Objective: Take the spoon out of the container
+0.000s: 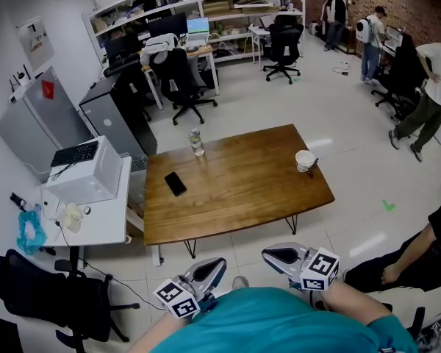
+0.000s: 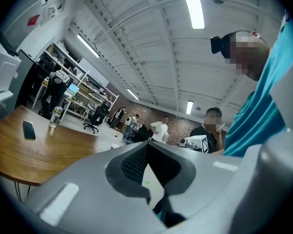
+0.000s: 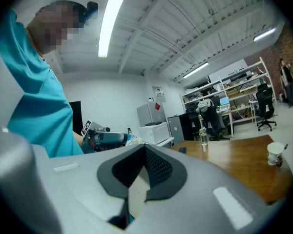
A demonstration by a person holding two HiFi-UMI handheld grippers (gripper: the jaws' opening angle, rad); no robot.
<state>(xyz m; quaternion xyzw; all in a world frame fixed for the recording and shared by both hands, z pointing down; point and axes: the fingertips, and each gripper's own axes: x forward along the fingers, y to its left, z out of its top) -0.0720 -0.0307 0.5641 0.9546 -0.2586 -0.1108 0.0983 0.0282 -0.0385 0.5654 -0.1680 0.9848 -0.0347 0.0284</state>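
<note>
A white cup [image 1: 304, 159] stands near the right end of the wooden table [image 1: 235, 190], with a dark spoon handle [image 1: 314, 165] leaning out of it. The right gripper view shows the same cup [image 3: 275, 153] far off at the right. Both grippers are held close to my body, short of the table's near edge and well away from the cup. My left gripper [image 1: 217, 263] is shut with nothing in it, its pads meeting [image 2: 147, 145]. My right gripper [image 1: 269, 254] is also shut and empty [image 3: 144, 149].
A black phone [image 1: 175, 183] and a clear bottle [image 1: 197, 143] sit on the table's left half. A white side table [image 1: 103, 226] with a microwave [image 1: 88, 171] stands to the left. A person [image 1: 411, 259] sits on the floor at the right; office chairs [image 1: 182, 83] stand behind.
</note>
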